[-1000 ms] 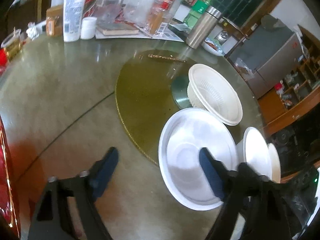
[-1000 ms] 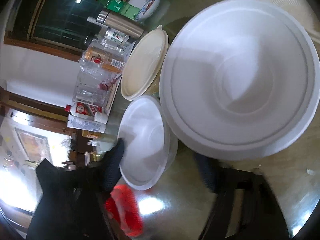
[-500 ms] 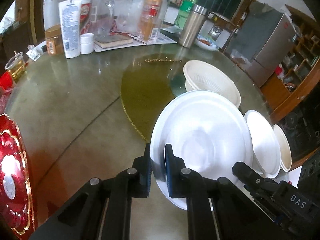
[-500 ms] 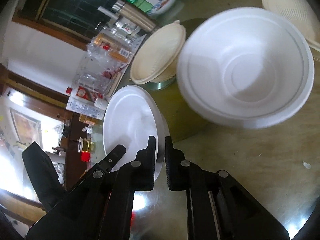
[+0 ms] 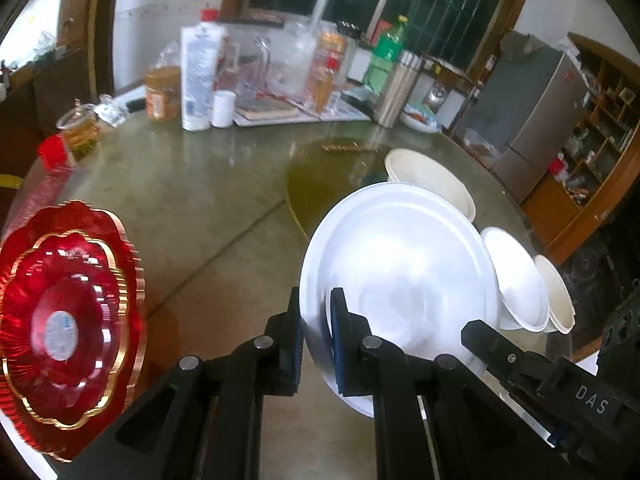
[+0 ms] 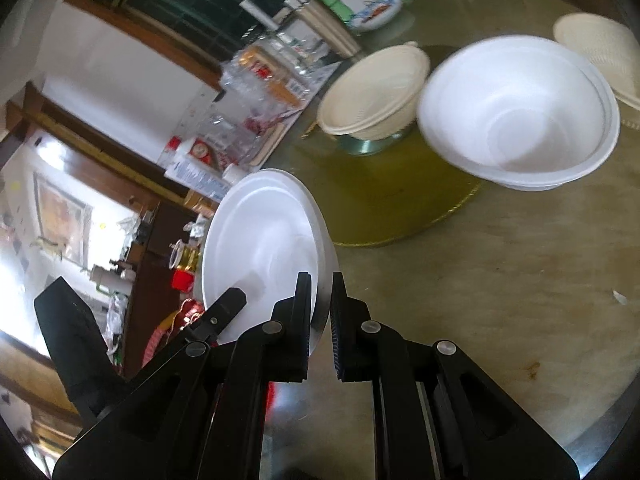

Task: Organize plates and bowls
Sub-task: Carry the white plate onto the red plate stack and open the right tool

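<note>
My left gripper (image 5: 316, 344) is shut on the rim of a large white plate (image 5: 404, 280) and holds it lifted and tilted above the table. My right gripper (image 6: 320, 324) is shut on the opposite rim of the same white plate (image 6: 260, 248). A red and gold plate (image 5: 64, 320) lies at the left edge. A cream ribbed bowl (image 5: 428, 176) sits beyond the plate. A white bowl (image 5: 520, 280) and a cream bowl (image 5: 558, 296) sit at the right. The white bowl (image 6: 516, 116) and two cream bowls (image 6: 376, 92) (image 6: 596, 48) show in the right wrist view.
A round marble table (image 5: 200, 200) holds a yellow-green glass turntable (image 5: 324, 176). Bottles, a steel flask (image 5: 396, 92), jars and plastic packs crowd the far edge. A grey cabinet (image 5: 540, 120) and wooden shelves stand at the right.
Both grippers closed on opposite rims of the white plate and lifted it off the table. The left view swung left, bringing the red plate into sight.
</note>
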